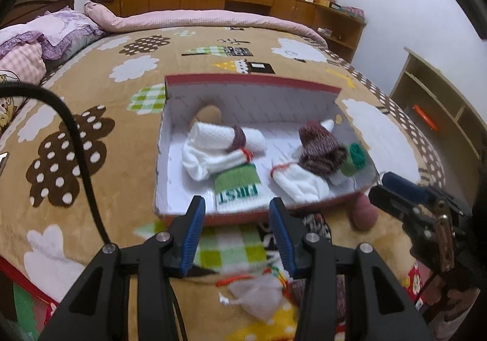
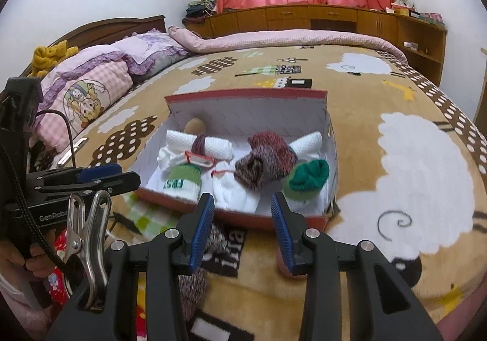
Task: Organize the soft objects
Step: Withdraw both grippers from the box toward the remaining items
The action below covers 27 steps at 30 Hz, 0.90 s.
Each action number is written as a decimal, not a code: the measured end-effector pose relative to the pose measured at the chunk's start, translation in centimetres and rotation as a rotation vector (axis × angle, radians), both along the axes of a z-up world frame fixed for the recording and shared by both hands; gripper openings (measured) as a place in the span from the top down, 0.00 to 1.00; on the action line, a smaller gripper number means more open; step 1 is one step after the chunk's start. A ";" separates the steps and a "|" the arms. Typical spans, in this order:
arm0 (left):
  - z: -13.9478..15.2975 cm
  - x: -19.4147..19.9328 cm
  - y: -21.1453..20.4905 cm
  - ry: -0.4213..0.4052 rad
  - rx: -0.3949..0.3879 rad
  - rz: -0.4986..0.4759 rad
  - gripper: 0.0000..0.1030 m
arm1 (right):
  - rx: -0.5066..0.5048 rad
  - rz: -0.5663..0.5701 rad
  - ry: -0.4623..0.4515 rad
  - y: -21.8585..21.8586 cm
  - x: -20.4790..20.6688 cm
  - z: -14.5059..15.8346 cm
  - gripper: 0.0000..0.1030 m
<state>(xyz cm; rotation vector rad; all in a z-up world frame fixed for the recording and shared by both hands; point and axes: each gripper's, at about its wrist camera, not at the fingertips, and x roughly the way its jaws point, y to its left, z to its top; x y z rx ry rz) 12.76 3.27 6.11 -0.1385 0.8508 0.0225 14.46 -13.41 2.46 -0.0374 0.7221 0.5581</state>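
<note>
A red-rimmed white cardboard box (image 1: 188, 216) (image 2: 243, 97) lies on the bed and holds several rolled socks: a white roll with a maroon band (image 1: 222, 135) (image 2: 213, 144), a green-and-white "FIRST" sock (image 1: 239, 189) (image 2: 182, 181), a maroon knit sock (image 1: 319, 149) (image 2: 268, 155), a green sock (image 1: 356, 157) (image 2: 309, 178). My left gripper (image 1: 237, 237) is open and empty just before the box's near edge, above a loose grey sock (image 1: 258, 298). My right gripper (image 2: 242, 233) is open and empty, above a loose maroon knit sock (image 2: 194, 289) and a pink sock (image 2: 281, 262) (image 1: 363, 214).
The bed carries a brown patterned blanket (image 2: 395, 134), pillows (image 2: 91, 85) at the left and a pink quilt (image 2: 289, 38) at the back. Wooden cabinets (image 2: 304, 17) line the far wall. A shelf unit (image 1: 435, 103) stands at the right.
</note>
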 end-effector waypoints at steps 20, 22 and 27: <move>-4.2 -3.5 -2.5 0.094 0.014 -0.152 0.55 | -0.004 0.043 0.058 -0.1 -3.4 -1.9 0.61; -4.8 -3.6 -2.4 0.109 -0.006 -0.161 0.55 | -0.004 0.045 0.063 -0.1 -3.6 -2.0 0.61; -5.9 -3.5 -2.5 0.138 -0.022 -0.182 0.55 | -0.011 0.052 0.090 0.1 -4.1 -2.6 0.61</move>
